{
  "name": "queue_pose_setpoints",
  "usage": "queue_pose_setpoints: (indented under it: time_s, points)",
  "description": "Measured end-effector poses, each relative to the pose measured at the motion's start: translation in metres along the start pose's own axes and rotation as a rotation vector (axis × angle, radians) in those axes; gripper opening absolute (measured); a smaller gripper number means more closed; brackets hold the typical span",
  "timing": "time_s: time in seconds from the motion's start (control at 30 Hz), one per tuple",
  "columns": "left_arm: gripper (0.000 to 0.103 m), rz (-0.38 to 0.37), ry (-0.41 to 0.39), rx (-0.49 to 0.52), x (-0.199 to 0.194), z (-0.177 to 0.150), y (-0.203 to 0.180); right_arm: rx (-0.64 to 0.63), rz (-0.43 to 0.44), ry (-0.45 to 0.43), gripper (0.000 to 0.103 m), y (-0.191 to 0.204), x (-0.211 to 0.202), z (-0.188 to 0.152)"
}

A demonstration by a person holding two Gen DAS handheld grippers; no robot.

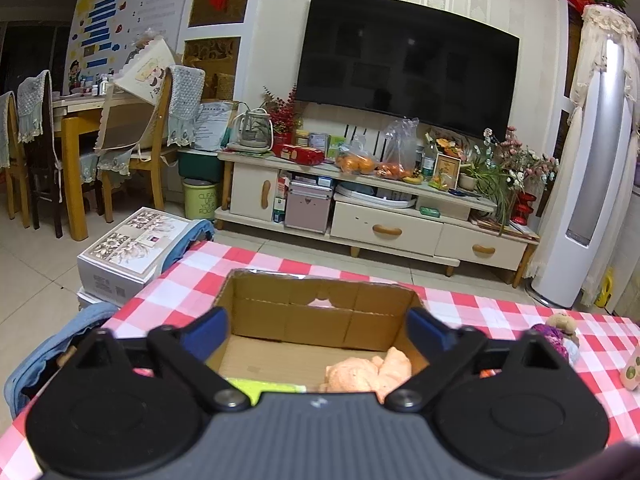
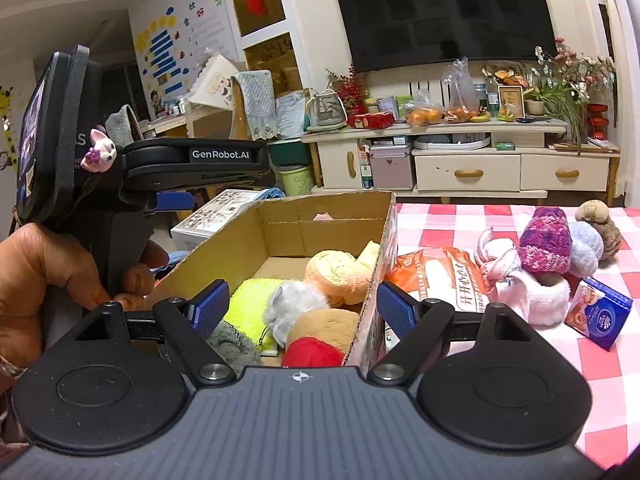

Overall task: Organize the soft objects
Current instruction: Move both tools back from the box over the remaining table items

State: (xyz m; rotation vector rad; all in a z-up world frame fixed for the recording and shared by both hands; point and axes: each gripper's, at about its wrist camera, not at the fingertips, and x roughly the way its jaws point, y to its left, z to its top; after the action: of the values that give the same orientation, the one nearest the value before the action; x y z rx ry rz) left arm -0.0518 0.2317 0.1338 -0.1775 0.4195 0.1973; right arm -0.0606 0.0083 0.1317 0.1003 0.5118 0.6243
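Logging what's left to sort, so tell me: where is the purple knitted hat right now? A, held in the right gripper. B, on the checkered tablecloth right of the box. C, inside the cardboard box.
B: the purple knitted hat sits on the checkered tablecloth, outside the cardboard box; the right gripper is open and empty.

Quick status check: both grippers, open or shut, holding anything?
Left gripper: open, empty, aimed into the brown cardboard box.
Right gripper: open, empty, straddling the box's right wall.

Lime cloth [image 1: 264, 386] half-hidden behind tool
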Motion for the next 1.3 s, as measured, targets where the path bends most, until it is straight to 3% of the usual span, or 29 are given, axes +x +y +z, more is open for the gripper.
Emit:
queue_pose_setpoints:
  time_s: [1.3]
  points:
    - [0.102,-0.061,0.018,0.166,0.001,-0.016,-0.079,0.136,-0.105,-0.053,0.102,-0.013,-0.006,-0.007]
